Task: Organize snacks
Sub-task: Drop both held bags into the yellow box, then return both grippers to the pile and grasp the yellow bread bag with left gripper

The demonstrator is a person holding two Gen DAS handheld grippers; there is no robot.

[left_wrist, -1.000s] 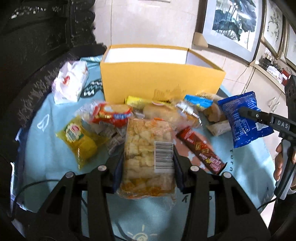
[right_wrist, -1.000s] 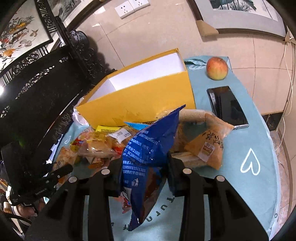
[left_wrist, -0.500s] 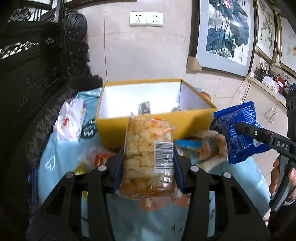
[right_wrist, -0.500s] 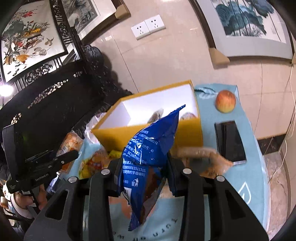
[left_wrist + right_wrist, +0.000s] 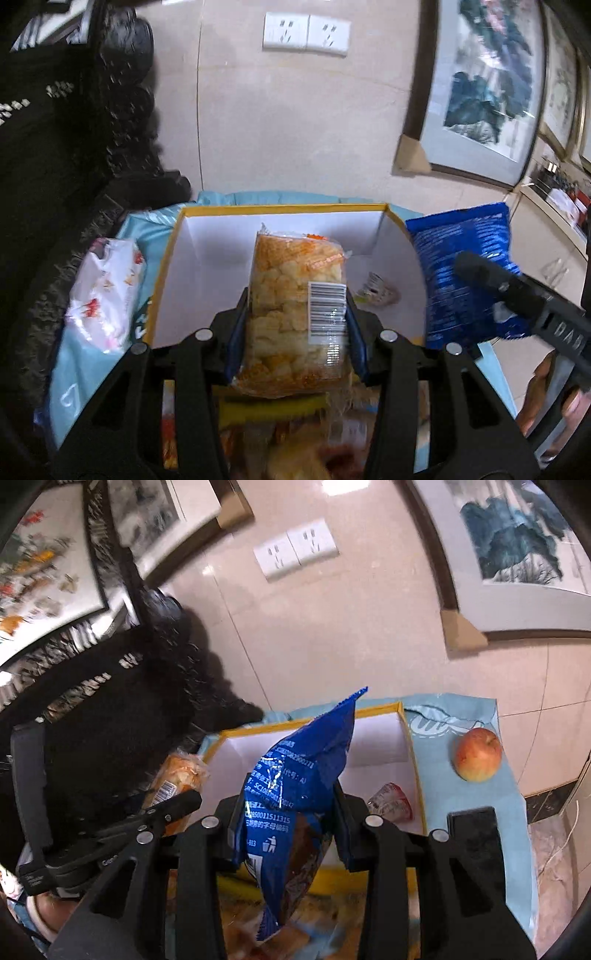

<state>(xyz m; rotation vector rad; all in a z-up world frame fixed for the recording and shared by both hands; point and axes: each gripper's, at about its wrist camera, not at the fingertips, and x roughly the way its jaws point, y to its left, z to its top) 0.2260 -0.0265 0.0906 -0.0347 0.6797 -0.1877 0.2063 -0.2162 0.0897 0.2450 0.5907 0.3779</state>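
Note:
My left gripper (image 5: 295,332) is shut on a clear bag of orange crackers (image 5: 291,306) with a barcode label, held over the open yellow box (image 5: 166,266). The box has a white inside and holds a small wrapped snack (image 5: 376,291). My right gripper (image 5: 284,812) is shut on a blue snack bag (image 5: 295,775), which hangs above the box's near wall (image 5: 413,760). In the left wrist view the blue bag (image 5: 461,273) shows at the box's right side. The right wrist view shows the cracker bag (image 5: 177,775) at the box's left.
The box stands on a light blue tablecloth (image 5: 439,775). An apple (image 5: 478,755) and a black phone (image 5: 476,834) lie to its right, a white packet (image 5: 107,295) to its left. Loose snacks (image 5: 295,443) lie blurred below the grippers. A dark carved chair (image 5: 55,147) stands at left.
Both grippers rose and moved forward from above the snack pile to above the yellow box, each keeping its bag. The box's inside now shows.

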